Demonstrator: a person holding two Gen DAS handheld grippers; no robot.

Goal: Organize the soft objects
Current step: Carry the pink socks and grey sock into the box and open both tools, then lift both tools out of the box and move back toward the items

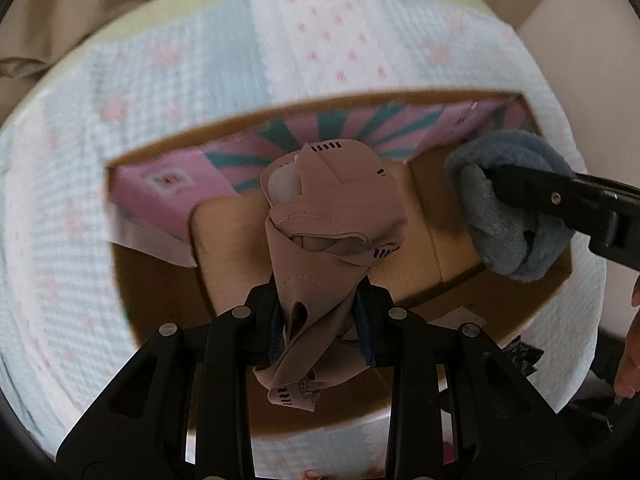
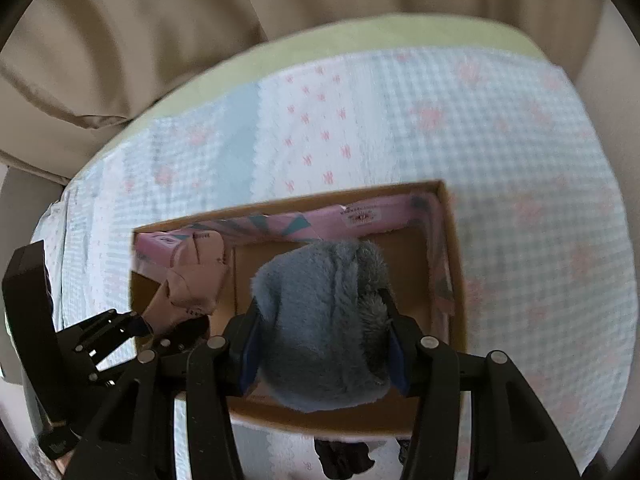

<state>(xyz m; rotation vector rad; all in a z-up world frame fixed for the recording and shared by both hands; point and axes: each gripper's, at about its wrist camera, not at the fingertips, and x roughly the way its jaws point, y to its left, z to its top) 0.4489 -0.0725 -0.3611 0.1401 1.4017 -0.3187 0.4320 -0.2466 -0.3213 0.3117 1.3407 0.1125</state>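
My left gripper (image 1: 320, 320) is shut on a crumpled beige fabric piece (image 1: 332, 216) and holds it above an open cardboard box (image 1: 160, 276). My right gripper (image 2: 324, 344) is shut on a fluffy blue-grey rolled soft item (image 2: 320, 312), also above the box (image 2: 452, 288). In the left wrist view the blue-grey item (image 1: 508, 208) and the right gripper (image 1: 520, 190) are at the box's right side. In the right wrist view the beige fabric (image 2: 192, 280) and left gripper (image 2: 152, 324) are at the box's left side.
The box lies on a bed cover (image 1: 200, 92) with a light blue check and pink flowers. Its inner walls show pink and teal flaps (image 1: 280, 152). Beige curtains (image 2: 120, 40) hang behind the bed. A dark object (image 2: 344, 460) lies by the box's near edge.
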